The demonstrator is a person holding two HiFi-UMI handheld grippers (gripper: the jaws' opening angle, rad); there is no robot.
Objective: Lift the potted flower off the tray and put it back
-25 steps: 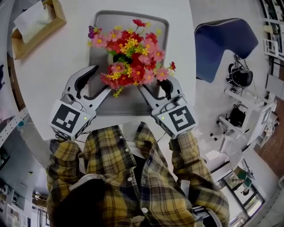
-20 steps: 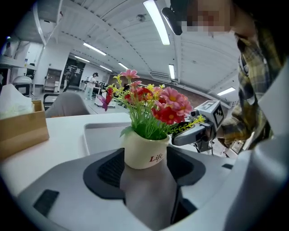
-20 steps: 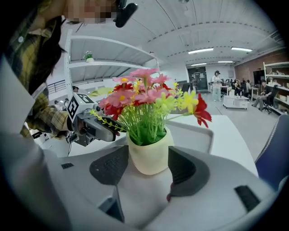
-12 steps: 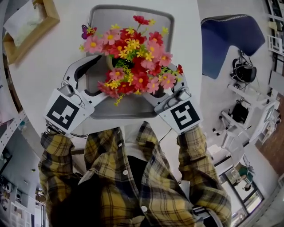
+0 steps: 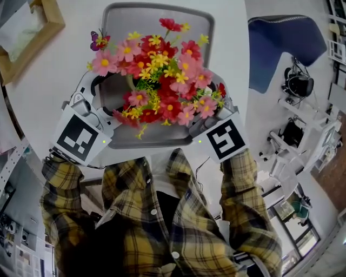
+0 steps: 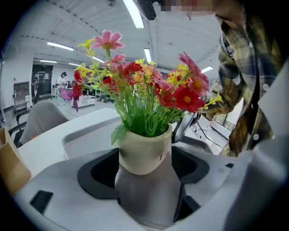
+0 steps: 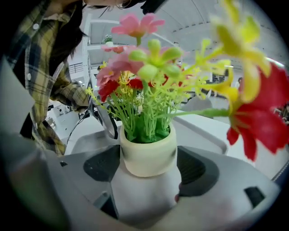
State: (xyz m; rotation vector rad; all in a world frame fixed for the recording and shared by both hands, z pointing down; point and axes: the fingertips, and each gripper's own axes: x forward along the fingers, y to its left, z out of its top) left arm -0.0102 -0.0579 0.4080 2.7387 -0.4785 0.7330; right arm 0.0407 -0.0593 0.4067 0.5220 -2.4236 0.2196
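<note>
The potted flower (image 5: 157, 70), a cream pot (image 6: 144, 151) full of red, pink and yellow blooms, stands upright on the grey tray (image 5: 157, 16). My left gripper (image 5: 111, 94) reaches in from the left and my right gripper (image 5: 213, 103) from the right, its fingers mostly hidden under the blooms. In the left gripper view the pot stands between the dark pads (image 6: 97, 173) with a gap on each side. In the right gripper view the pot (image 7: 148, 153) also stands between the pads (image 7: 198, 169), unpressed. Both sets of jaws have just been opening and stand wide.
The tray lies on a white round table (image 5: 54, 81) whose near edge runs just behind the grippers. A wooden tissue box (image 5: 27, 32) sits at the far left. A blue chair (image 5: 281, 48) stands off the table to the right.
Both grippers moved forward from the tray's near edge to either side of the pot, and their jaws spread wider. The blooms now cover the right gripper's fingers.
</note>
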